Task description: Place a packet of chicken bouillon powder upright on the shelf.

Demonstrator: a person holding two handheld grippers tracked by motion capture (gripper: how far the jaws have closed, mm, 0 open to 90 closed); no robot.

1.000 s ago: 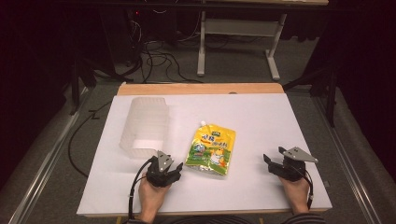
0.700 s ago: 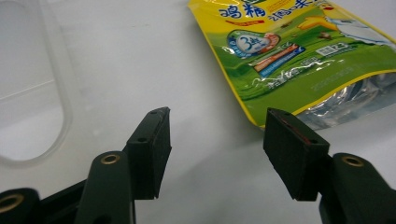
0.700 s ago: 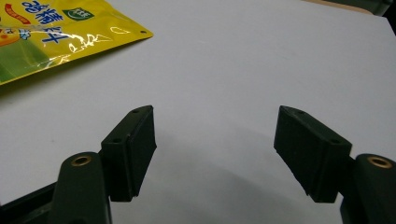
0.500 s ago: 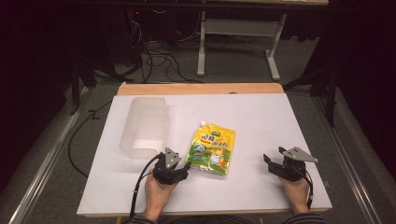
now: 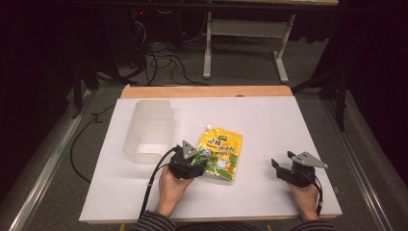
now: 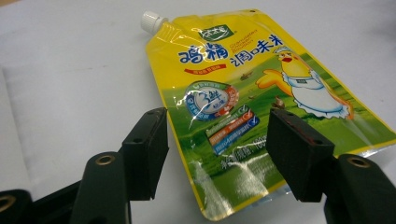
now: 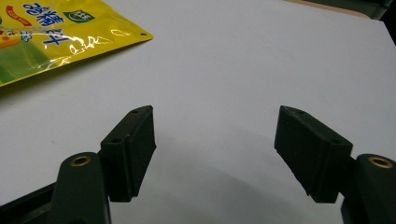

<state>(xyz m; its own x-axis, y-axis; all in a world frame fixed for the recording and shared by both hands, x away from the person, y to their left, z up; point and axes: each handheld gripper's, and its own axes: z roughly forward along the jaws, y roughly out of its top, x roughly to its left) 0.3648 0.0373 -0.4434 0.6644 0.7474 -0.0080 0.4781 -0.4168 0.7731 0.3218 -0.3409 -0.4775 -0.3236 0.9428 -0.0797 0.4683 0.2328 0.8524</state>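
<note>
- Nearest, the left tool (image 5: 188, 162) sits at the pouch's (image 5: 221, 154) near left corner, jaws wide apart, gripping nothing; one jaw is over the pouch's bottom edge.
- The right tool (image 5: 288, 169) rests well to the right, jaws spread wide on bare white worktop (image 5: 269, 115).
- The yellow pouch lies flat mid-worktop, cap (image 6: 150, 20) pointing away.
- Farther left, a clear tub (image 5: 149, 130) stands just beside the pouch, nothing between them.
</note>
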